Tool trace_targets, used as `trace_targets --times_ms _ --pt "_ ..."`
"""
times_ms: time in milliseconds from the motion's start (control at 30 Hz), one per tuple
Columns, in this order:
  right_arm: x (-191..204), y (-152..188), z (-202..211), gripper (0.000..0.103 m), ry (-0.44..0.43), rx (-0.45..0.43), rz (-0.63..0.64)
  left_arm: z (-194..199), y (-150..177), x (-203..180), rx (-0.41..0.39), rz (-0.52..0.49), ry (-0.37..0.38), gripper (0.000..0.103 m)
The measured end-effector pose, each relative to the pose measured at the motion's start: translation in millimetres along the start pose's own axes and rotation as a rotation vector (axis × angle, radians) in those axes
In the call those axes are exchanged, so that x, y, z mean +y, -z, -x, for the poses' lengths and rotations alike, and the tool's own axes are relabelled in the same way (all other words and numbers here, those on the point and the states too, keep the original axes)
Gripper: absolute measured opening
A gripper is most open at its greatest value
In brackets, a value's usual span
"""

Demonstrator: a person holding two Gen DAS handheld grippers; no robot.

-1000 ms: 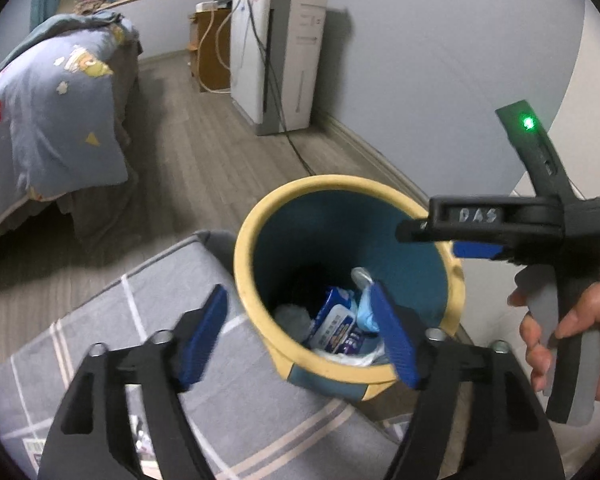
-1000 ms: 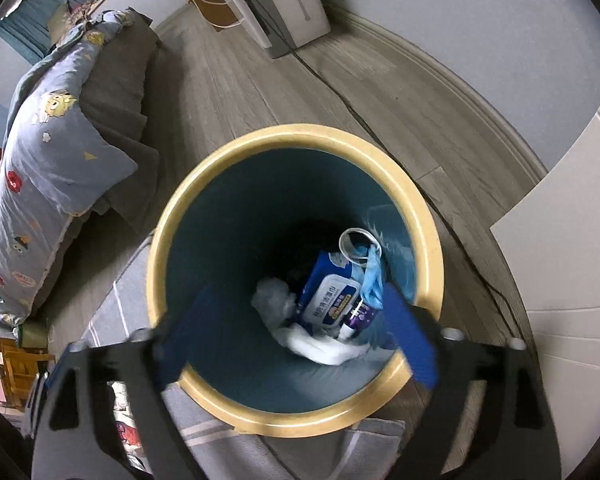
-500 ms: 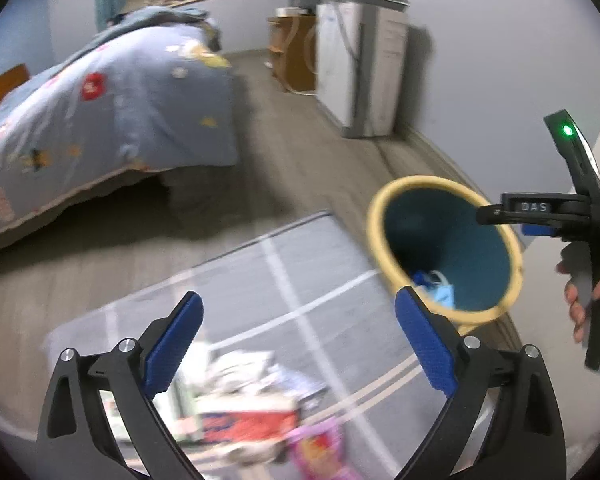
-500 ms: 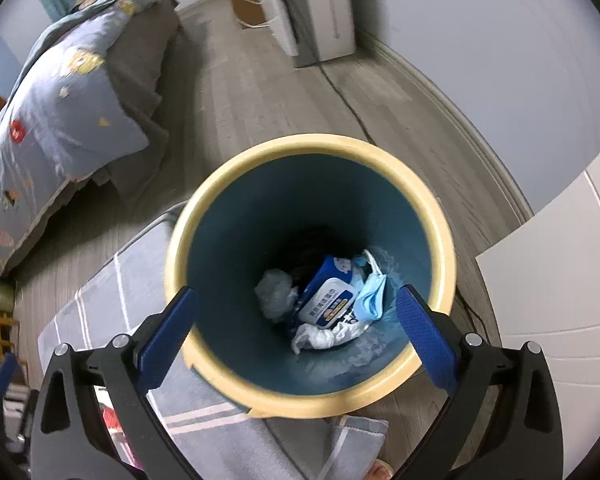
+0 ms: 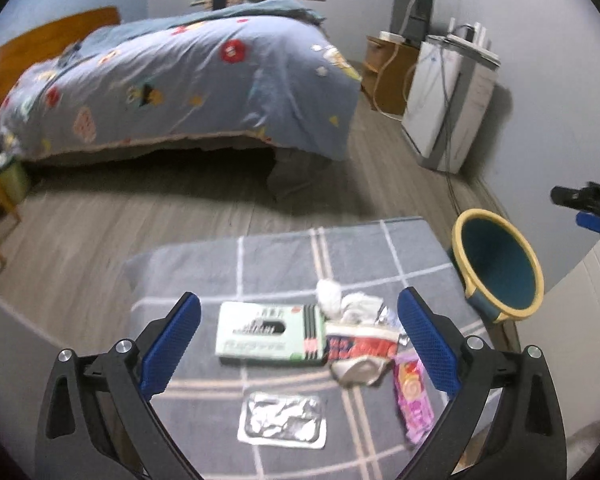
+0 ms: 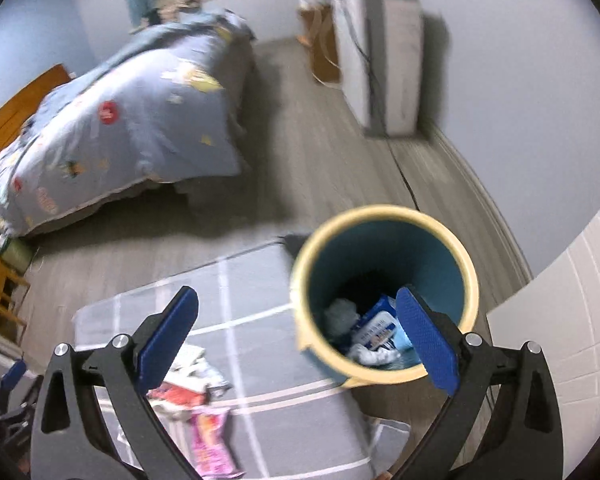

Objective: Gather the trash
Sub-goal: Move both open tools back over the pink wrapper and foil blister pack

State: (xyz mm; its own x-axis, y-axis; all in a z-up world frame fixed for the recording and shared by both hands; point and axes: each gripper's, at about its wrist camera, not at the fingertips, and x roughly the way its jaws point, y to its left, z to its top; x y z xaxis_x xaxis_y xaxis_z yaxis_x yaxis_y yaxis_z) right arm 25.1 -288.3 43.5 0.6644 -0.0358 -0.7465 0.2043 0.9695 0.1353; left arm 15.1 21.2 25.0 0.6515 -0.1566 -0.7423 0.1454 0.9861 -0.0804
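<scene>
My left gripper [image 5: 300, 340] hangs open and empty above a pile of trash on a grey checked rug [image 5: 280, 260]. The pile holds a green-and-white box [image 5: 270, 334], white tissue [image 5: 332, 300], a crumpled red-and-white wrapper [image 5: 360, 348], a pink packet [image 5: 414, 400] and a silver foil sheet [image 5: 282, 420]. The yellow-rimmed blue bin [image 5: 496, 264] stands off the rug's right end. My right gripper [image 6: 298, 340] is open and empty above the bin [image 6: 380, 248], which holds a blue wipes pack [image 6: 380, 324] and tissue [image 6: 340, 316]. The pink packet [image 6: 210, 440] shows lower left.
A bed with a blue patterned quilt [image 5: 180, 76] fills the far side of the wooden floor. A white appliance [image 5: 452, 108] with a trailing cable and a wooden cabinet [image 5: 388, 68] stand by the right wall. A white panel [image 6: 560, 340] stands right of the bin.
My left gripper has swung away from the bin to above the trash on the rug, its jaws wider. My right gripper has risen and drawn back from the bin's mouth.
</scene>
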Motion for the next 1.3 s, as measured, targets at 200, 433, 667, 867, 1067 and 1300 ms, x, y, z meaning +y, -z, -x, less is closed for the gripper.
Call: trace_targets --times_ms 200,433,667,867,1067,1300 --pt "56.9 52.5 -9.6 0.097 -0.042 0.114 0.081 -4.9 31.7 20.0 0.042 -0.051 -0.075 0.098" --pt "66.1 116.2 -64.4 0.097 -0.016 0.282 0.081 -23.9 59.0 44.4 0.151 0.002 -0.069 0.098" --pt "67.4 156.5 -98.3 0.097 0.002 0.381 0.045 -29.0 70.6 51.4 0.193 -0.016 -0.085 0.098" --pt "66.4 168.7 -112.1 0.097 0.001 0.431 0.040 -52.8 90.9 44.2 0.273 -0.008 -0.087 0.098" --pt "66.9 173.2 -117.7 0.088 -0.045 0.474 0.042 -86.5 118.8 22.8 0.386 -0.057 -0.072 0.098" --pt "78.0 176.4 -126.0 0.083 -0.079 0.504 0.075 -108.8 138.3 4.5 0.455 -0.122 -0.056 0.098"
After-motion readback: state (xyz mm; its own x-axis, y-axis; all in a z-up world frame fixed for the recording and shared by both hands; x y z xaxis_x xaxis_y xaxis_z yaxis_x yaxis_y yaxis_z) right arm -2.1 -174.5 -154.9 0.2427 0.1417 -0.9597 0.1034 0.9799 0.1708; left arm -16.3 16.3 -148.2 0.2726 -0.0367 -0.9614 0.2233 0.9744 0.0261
